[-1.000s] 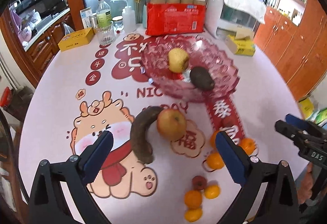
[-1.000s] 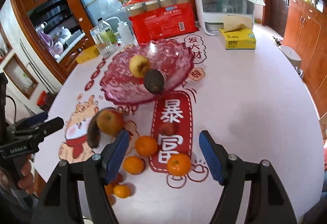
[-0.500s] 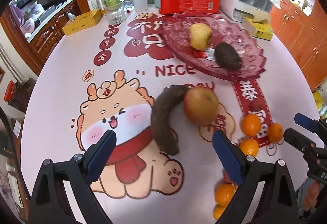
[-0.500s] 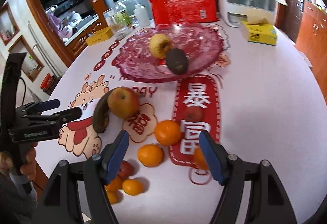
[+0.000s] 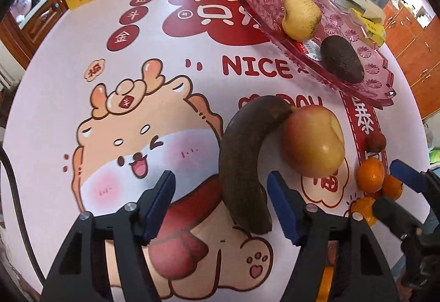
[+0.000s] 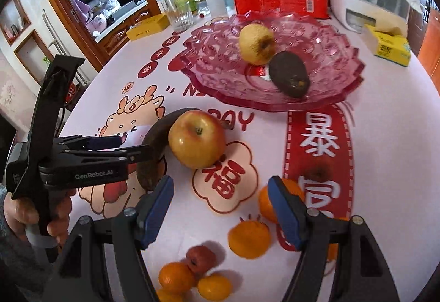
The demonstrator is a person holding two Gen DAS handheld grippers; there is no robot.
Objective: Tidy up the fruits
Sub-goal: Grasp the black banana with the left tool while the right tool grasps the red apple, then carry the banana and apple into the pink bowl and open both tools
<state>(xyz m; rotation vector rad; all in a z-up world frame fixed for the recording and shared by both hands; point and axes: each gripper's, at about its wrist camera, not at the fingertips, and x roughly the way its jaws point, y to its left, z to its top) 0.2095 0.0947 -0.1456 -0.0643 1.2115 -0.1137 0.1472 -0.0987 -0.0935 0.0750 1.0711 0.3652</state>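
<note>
Closer now, blackened banana [image 5: 242, 161] curves against red-yellow apple [image 5: 315, 141].

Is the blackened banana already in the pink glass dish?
No. The blackened banana lies on the tablecloth beside the red-yellow apple, outside the pink glass dish.

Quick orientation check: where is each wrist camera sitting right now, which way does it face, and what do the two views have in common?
Left wrist view: on the left gripper, looking steeply down at the dark banana, which lies between its just-closing jaws, not yet pinched; right gripper at right edge.
Right wrist view: on the right gripper, tilted down over the oranges; the person's hand holding the left gripper shows at left.
Shared: banana, red-yellow apple, pink glass dish holding a yellow apple and avocado.
</note>
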